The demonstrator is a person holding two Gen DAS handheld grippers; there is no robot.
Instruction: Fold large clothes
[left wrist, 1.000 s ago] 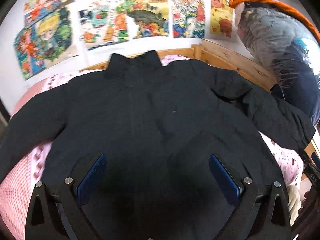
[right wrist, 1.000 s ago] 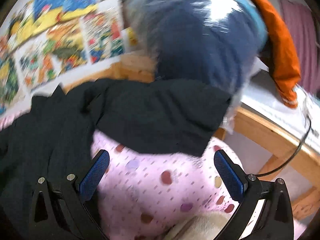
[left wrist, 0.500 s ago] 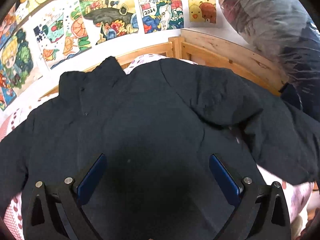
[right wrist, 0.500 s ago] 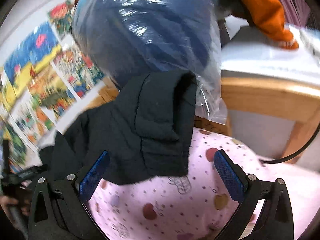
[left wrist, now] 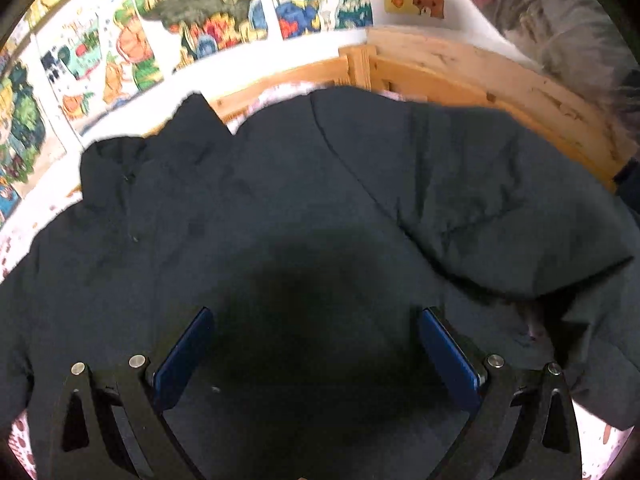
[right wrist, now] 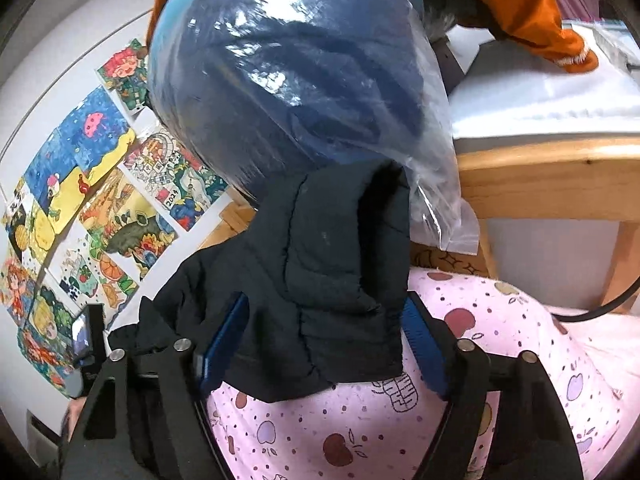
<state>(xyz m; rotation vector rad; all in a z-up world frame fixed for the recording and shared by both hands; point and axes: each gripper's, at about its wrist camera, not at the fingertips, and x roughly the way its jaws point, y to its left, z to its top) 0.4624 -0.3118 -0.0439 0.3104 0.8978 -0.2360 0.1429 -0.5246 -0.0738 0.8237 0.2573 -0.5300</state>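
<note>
A large black jacket (left wrist: 280,200) lies spread front-up on a pink patterned bed sheet (right wrist: 500,340), collar toward the wall. My left gripper (left wrist: 316,344) is open and hovers low over the jacket's chest, holding nothing. In the right wrist view the jacket's right sleeve (right wrist: 332,264) ends between my right gripper's blue pads (right wrist: 420,340). My right gripper (right wrist: 324,340) has narrowed around the cuff, and the cloth fills the gap between the pads. In the left wrist view that sleeve (left wrist: 500,208) lies bunched at the jacket's right side.
A wooden bed frame (left wrist: 460,68) runs behind and to the right of the jacket. A clear plastic bag of dark blue clothing (right wrist: 304,80) and an orange garment (right wrist: 532,12) hang over the rail right above the sleeve. Colourful posters (left wrist: 200,20) cover the white wall.
My right gripper has moved forward to the sleeve cuff and narrowed around it. My left gripper has moved lower and to the right over the jacket's chest, still open.
</note>
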